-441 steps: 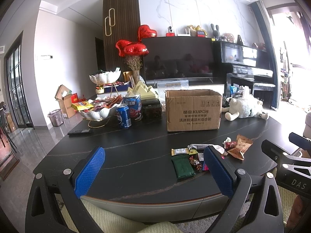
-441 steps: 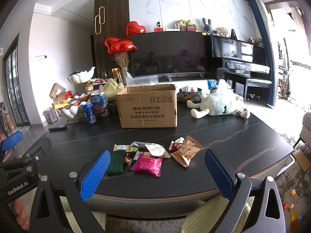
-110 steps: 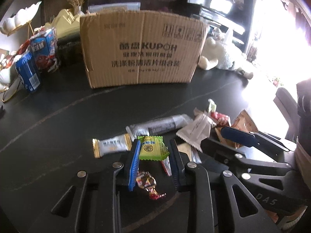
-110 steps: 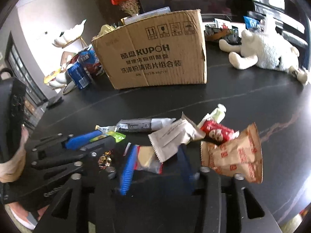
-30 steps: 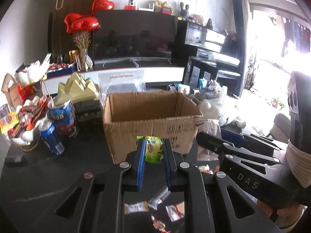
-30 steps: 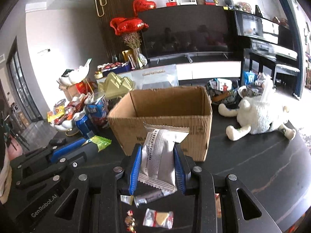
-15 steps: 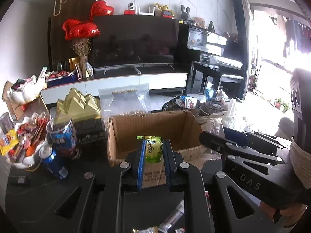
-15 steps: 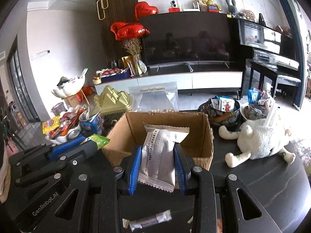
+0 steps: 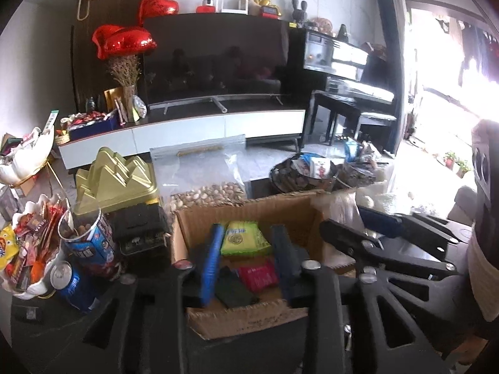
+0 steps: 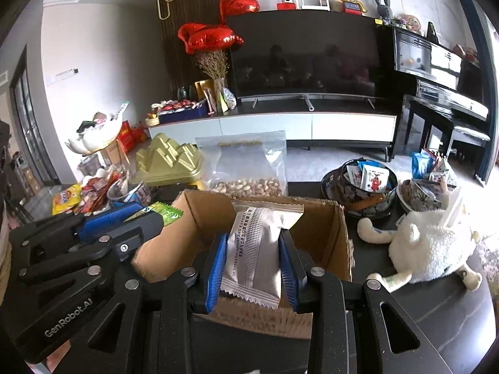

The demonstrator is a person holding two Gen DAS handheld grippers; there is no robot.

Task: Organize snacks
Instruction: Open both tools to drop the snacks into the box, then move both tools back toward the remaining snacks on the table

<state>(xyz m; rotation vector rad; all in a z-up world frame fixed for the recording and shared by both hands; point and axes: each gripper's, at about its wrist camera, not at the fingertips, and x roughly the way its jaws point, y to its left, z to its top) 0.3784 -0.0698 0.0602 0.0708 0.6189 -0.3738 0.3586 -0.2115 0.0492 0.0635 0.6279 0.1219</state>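
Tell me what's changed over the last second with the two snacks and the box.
Both grippers moved forward over the cardboard box. The left gripper has spread its fingers, and the green packet sits loose between them above the box floor. The right gripper still clamps the silver packet over the opening. The box hasn't shifted on the table.

Background of the scene: a large dark television [image 10: 305, 59] on a low white cabinet [image 10: 305, 126], red heart balloons [image 10: 209, 39] above dried flowers [image 10: 215, 65], a black piano [image 10: 436, 71] at right, a white plush sheep [image 10: 433, 249] lying on the dark worktop [image 10: 436, 311], and a gold mountain-shaped box [image 9: 115, 180].
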